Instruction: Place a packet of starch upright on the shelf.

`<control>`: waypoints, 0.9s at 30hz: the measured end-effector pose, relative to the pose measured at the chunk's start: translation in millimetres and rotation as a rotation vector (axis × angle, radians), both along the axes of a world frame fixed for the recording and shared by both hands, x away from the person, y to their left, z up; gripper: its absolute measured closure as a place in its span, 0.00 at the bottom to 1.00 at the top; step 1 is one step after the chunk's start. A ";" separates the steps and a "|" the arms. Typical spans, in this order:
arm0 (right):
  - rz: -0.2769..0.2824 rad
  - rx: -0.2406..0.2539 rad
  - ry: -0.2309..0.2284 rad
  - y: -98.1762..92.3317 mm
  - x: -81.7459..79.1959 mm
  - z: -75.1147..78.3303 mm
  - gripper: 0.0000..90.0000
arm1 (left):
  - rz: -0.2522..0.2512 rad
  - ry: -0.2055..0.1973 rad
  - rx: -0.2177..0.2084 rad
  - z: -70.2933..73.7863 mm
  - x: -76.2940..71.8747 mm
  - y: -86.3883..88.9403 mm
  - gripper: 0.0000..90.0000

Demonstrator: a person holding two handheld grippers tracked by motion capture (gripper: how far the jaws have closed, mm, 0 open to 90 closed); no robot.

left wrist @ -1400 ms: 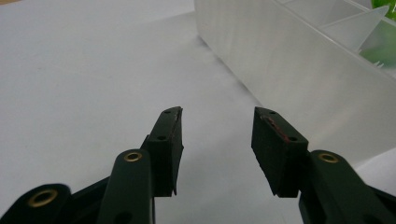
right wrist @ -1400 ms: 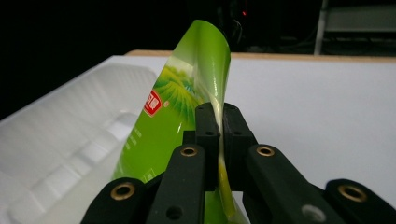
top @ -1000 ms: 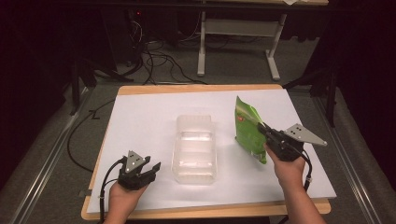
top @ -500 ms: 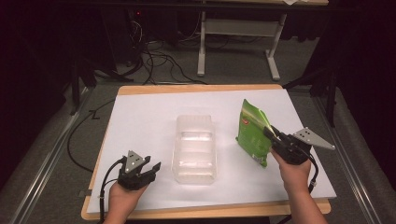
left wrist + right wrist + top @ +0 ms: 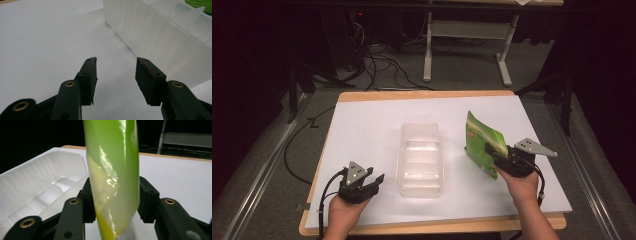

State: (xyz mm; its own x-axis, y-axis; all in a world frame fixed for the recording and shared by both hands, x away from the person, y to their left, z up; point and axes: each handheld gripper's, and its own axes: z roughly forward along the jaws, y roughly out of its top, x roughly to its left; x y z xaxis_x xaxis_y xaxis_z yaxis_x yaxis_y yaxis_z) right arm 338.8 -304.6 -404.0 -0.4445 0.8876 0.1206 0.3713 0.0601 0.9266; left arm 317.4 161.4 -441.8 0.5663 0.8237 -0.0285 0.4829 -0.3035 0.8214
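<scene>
Right tool (image 5: 490,151) clamping glossy green plastic pouch (image 5: 481,145), holding it tilted beside clear ribbed plastic tray (image 5: 420,159); left tool (image 5: 377,179) gaping, resting on white table (image 5: 367,125). Cables trailing across grey floor (image 5: 382,80) beyond.

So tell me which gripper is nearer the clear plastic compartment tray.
Left. The left gripper sits open just off the clear plastic compartment tray, at its near left corner. The right gripper is farther off to its right, shut on the glossy green pouch.
</scene>
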 end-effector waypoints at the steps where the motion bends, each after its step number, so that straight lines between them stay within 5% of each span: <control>1: 0.000 0.000 0.000 0.0 0.0 0.0 0.67 | 0.000 0.000 0.000 0.0 0.0 0.0 0.58; 5: -0.006 0.004 0.003 -3.6 0.2 -0.5 0.73 | -0.010 0.006 -0.011 -0.4 -0.8 -1.2 0.60; 6: -0.011 0.007 -0.001 -6.2 0.4 -0.9 0.74 | -0.026 0.016 -0.036 -1.5 -2.2 -3.8 0.69; 14: -0.042 0.025 -0.016 -14.2 -1.2 1.7 0.79 | -0.068 0.051 -0.095 -4.6 -7.5 -27.6 0.94; 18: -0.055 0.056 -0.013 -19.9 -2.0 3.5 0.85 | -0.076 0.077 -0.090 -7.6 -7.3 -35.1 0.98; 27: -0.042 -0.004 -0.037 -16.1 -3.6 4.7 1.00 | -0.094 0.096 -0.098 -11.0 -9.7 -43.0 1.00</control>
State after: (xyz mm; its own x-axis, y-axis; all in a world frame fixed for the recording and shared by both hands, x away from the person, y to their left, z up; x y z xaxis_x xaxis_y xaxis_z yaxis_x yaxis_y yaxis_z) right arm 335.2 -320.7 -399.3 -0.4105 0.9062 0.1009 0.3387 0.0489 0.9396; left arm 307.7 118.4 -452.8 0.6312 0.7581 -0.1637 0.5342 -0.2719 0.8005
